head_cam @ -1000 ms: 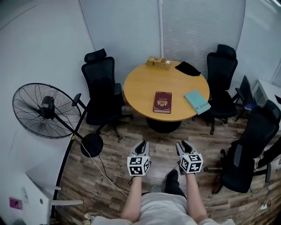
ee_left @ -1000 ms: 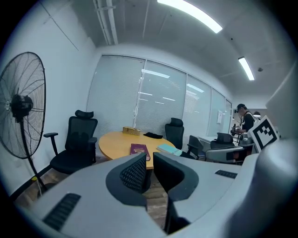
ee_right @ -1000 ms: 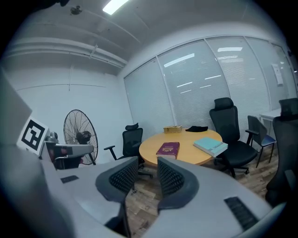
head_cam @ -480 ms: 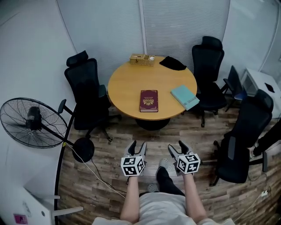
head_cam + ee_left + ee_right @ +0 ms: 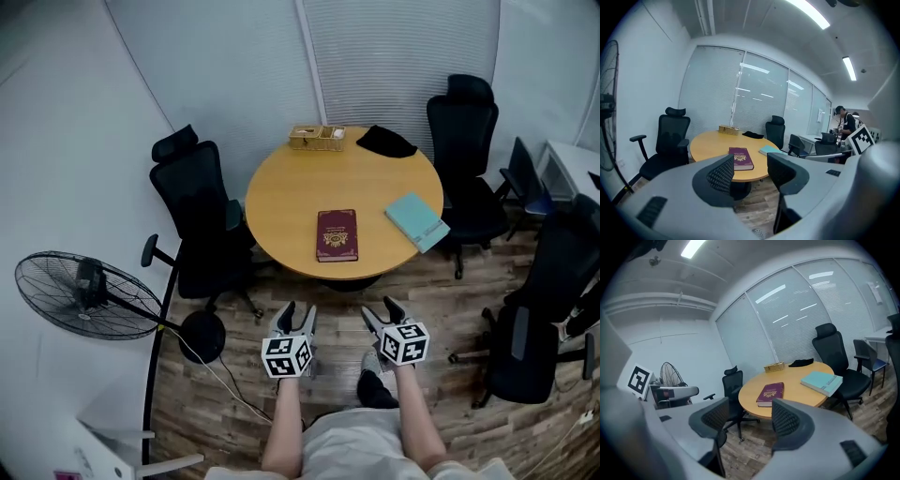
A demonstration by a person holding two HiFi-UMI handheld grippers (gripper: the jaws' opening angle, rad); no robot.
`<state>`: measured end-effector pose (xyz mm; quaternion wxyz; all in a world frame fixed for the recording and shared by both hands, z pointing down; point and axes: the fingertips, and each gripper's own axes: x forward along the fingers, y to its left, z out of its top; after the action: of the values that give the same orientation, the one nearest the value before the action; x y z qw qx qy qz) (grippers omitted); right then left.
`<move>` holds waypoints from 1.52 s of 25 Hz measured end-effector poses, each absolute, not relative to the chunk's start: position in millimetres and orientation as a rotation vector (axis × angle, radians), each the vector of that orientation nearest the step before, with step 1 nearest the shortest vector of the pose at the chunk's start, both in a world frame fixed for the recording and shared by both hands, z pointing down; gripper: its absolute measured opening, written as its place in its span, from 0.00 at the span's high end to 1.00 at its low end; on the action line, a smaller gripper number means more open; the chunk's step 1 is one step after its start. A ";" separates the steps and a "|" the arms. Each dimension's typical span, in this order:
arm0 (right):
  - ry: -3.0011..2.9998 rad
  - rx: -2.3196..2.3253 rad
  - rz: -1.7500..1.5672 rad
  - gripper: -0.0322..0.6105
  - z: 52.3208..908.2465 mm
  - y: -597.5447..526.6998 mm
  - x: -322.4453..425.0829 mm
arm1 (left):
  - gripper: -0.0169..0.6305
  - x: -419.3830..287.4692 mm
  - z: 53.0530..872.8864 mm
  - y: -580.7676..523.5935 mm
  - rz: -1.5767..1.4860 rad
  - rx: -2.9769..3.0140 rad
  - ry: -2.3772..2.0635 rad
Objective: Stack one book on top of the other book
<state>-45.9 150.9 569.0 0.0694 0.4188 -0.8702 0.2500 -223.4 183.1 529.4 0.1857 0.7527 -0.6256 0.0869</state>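
A maroon book [image 5: 337,234] lies flat near the front edge of the round wooden table [image 5: 291,197]. A teal book [image 5: 416,220] lies to its right at the rim. Both grippers hang over the floor, short of the table, and point at it. My left gripper [image 5: 297,314] has its jaws opening, with nothing between them. My right gripper [image 5: 382,311] stands open and empty. In the left gripper view the maroon book [image 5: 740,158] shows just past the gripper [image 5: 750,168]. The right gripper view shows both the maroon book [image 5: 770,393] and the teal book [image 5: 822,382] beyond the gripper [image 5: 749,416].
Black office chairs stand left [image 5: 202,220] and right [image 5: 466,141] of the table, one more at the near right [image 5: 539,319]. A floor fan [image 5: 84,295] with a trailing cable stands at the left. A small box [image 5: 316,137] and a black cloth [image 5: 385,142] lie at the table's back. A person [image 5: 843,123] stands far right.
Both grippers' jaws have spread from nearly closed to wide apart. Both grippers have moved forward toward the table, which now sits closer in the head view.
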 end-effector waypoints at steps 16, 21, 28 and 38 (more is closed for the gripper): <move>-2.652 1.130 0.703 0.53 551.6 1.7 -68.4 | 0.63 -258.3 496.3 44.7 0.268 2.093 -1.949; -2.646 1.079 0.712 0.53 566.4 -23.5 -64.6 | 0.63 -254.9 511.9 16.9 0.256 2.047 -1.963; -2.607 1.071 0.800 0.53 594.2 -40.8 -59.0 | 0.63 -254.6 539.8 9.8 0.306 1.993 -1.942; -2.606 1.059 0.867 0.53 610.1 -80.9 -75.5 | 0.64 -261.1 554.9 -29.0 0.342 1.998 -1.917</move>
<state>-75.5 -80.9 610.1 0.0990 0.3582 -0.8809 0.2932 -261.1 -29.0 554.9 0.1751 0.7050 -0.6765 0.1206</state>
